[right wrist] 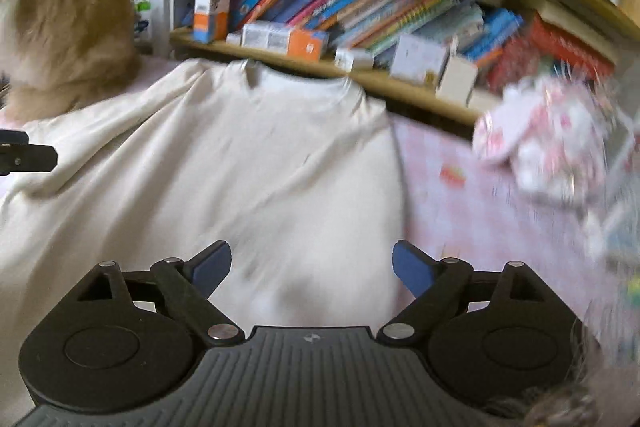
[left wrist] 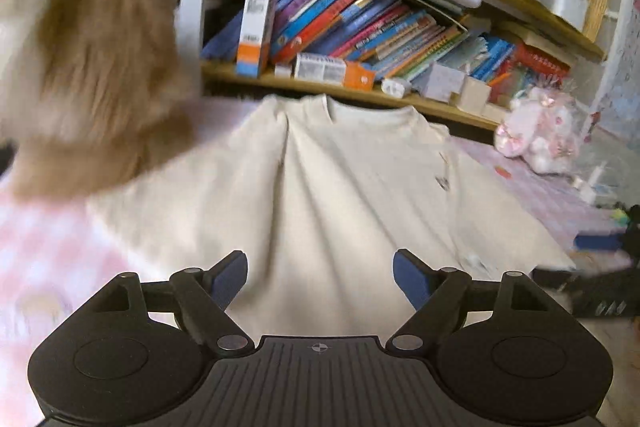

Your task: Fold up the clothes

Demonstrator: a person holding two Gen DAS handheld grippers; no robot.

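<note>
Left wrist view: cream T-shirt (left wrist: 340,187) spread flat on pink gingham cloth (left wrist: 48,259), collar pointing away toward the bookshelf (left wrist: 360,95), hem toward the camera, long axis running near to far. Left gripper (left wrist: 320,277) above the lower body panel, blue pads (left wrist: 230,277) wide apart, nothing held. Fluffy brown plush (left wrist: 92,79) resting at the shirt's left shoulder (blurred, so contact unclear).

Right wrist view: right gripper (right wrist: 312,269) over the shirt's right side, fingers likewise spread and empty, side edge just beside the right pad (right wrist: 412,267). Best done by pinching hem corner and shoulder on one side together, lifting low, folding along the long axis, keeping clear of the plush.
</note>
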